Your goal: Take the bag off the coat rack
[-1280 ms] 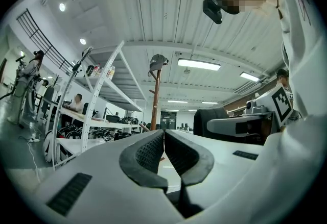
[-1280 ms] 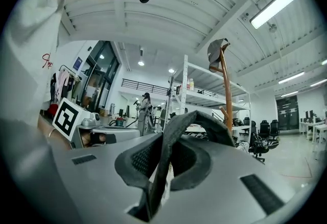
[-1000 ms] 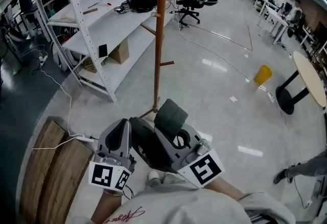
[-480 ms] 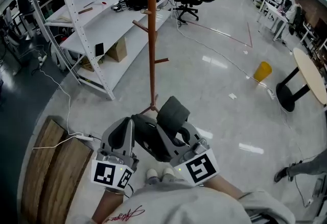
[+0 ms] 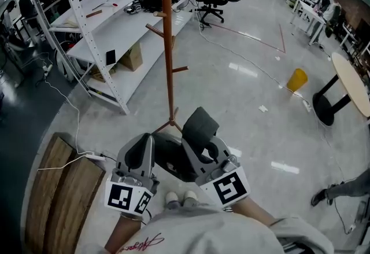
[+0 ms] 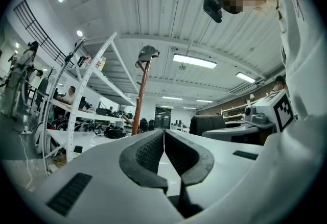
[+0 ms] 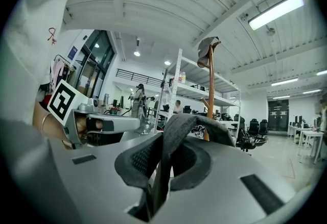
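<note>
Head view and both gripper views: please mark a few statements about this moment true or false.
1. The right gripper has its fingers closed on the dark grey fabric bag. True.
2. The left gripper grips the bag as well. False: its fingers are together with nothing between them.
3. The bag hangs on a peg of the brown wooden coat rack. False: it is down at the grippers, apart from the pole.
4. A grey cap sits on top of the coat rack. True.
5. A yellow bin stands on the floor. True.
</note>
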